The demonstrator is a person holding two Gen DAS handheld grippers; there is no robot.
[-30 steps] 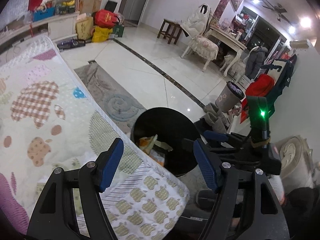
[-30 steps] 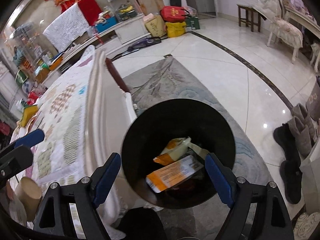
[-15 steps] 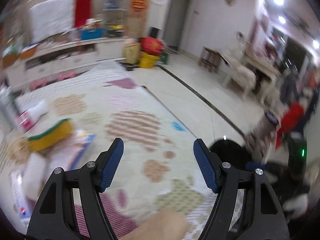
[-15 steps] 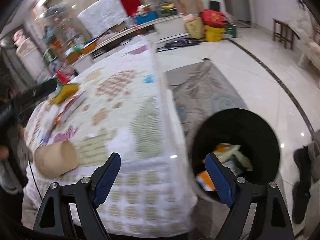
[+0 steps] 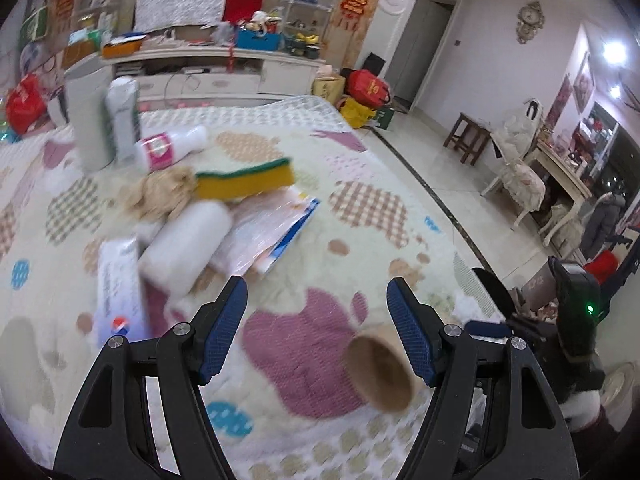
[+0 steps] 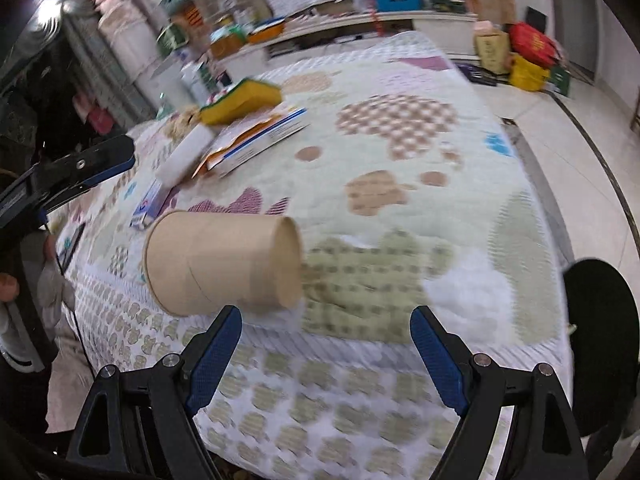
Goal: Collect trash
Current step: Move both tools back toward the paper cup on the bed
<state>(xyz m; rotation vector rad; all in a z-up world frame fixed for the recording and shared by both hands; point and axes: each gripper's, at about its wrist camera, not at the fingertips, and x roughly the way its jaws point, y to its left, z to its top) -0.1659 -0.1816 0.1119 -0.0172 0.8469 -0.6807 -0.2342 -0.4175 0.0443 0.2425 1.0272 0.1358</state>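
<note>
Quilted, apple-patterned pastel table cover point(image 6: 400, 200) fills both your views, and it is far from cleared. Round black trash bin point(image 6: 596, 344) sits at the right edge of the right view, its contents hidden. Mid-left of the left view lie a white plastic-wrapped roll point(image 5: 188, 244), a flat blue-edged packet point(image 5: 272, 232) and a yellow-green sponge point(image 5: 244, 180). Tan paper cup point(image 6: 224, 264) lies tipped, lower centre-left. Your left gripper point(image 5: 316, 332) and right gripper point(image 6: 326, 356) gape empty.
</note>
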